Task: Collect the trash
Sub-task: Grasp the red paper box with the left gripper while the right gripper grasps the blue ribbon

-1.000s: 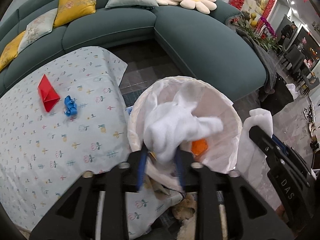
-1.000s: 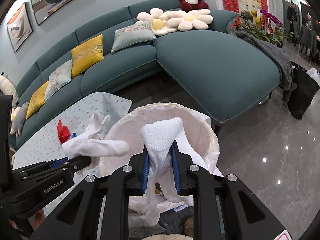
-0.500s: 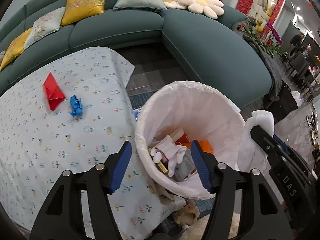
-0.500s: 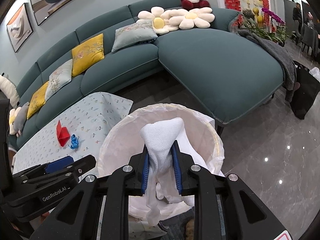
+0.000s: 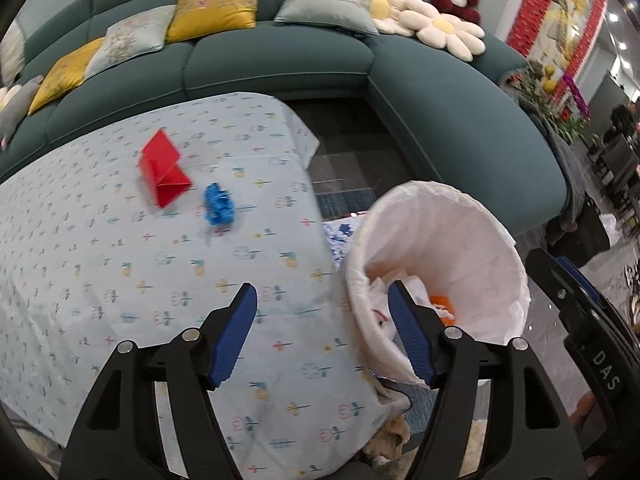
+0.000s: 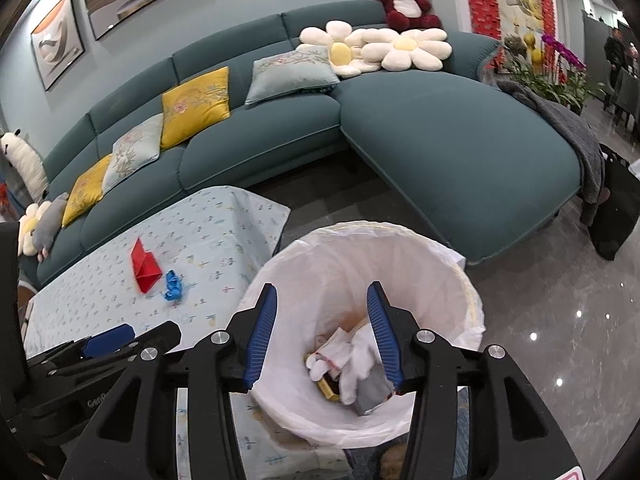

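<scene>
A white-lined trash bin (image 6: 432,256) (image 5: 472,220) stands beside the table's right edge and holds white socks (image 6: 356,364), a grey piece and wrappers. My right gripper (image 6: 322,300) is open and empty above the bin's mouth. My left gripper (image 5: 322,300) is open and empty over the table's right edge, next to the bin. A red folded paper (image 5: 162,168) (image 6: 144,266) and a crumpled blue wrapper (image 5: 218,210) (image 6: 174,286) lie on the table with the pale patterned cloth (image 5: 100,260).
A teal corner sofa (image 6: 440,136) with yellow and grey cushions curves behind the table and bin. Glossy grey floor (image 6: 560,340) lies right of the bin. A black bag (image 6: 612,220) stands by the sofa's end. The right gripper's body (image 5: 592,340) shows at right in the left wrist view.
My left gripper opened and dropped its white sock into the bin, then swung left over the table. My right gripper opened and its white sock fell into the bin.
</scene>
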Demonstrator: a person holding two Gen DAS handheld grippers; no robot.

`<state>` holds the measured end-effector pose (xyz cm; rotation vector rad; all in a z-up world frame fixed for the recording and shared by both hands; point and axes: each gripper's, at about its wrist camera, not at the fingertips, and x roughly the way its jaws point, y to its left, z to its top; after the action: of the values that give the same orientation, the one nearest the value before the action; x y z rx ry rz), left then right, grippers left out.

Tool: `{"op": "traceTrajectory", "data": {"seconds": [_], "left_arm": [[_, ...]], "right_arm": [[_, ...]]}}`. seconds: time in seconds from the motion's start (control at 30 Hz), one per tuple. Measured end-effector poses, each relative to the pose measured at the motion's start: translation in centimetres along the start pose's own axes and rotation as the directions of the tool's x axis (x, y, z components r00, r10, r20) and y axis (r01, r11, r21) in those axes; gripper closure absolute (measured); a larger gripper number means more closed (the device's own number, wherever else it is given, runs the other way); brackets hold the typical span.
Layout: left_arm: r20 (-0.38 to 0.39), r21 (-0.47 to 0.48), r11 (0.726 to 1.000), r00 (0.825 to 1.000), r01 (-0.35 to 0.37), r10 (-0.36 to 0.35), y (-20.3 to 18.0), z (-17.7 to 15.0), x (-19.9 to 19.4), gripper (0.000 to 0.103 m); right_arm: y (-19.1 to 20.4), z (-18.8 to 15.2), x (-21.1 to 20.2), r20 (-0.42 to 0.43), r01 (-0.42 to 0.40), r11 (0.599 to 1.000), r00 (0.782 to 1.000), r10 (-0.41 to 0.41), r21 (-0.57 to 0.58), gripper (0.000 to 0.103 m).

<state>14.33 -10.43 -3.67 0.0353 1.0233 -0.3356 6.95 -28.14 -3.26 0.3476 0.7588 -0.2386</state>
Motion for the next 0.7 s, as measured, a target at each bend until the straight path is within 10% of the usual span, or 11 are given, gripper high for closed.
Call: {"op": "traceTrajectory", "data": {"seconds": [0.7], "left_arm": [[0.039, -0.131, 0.99, 0.997, -0.059, 0.064, 7.7, -0.9, -2.8, 0.03]], "right_arm": [[7.2, -1.1, -0.9, -0.027, -0.049, 0.991, 0.999, 0.046, -0.126, 0.055]]}}
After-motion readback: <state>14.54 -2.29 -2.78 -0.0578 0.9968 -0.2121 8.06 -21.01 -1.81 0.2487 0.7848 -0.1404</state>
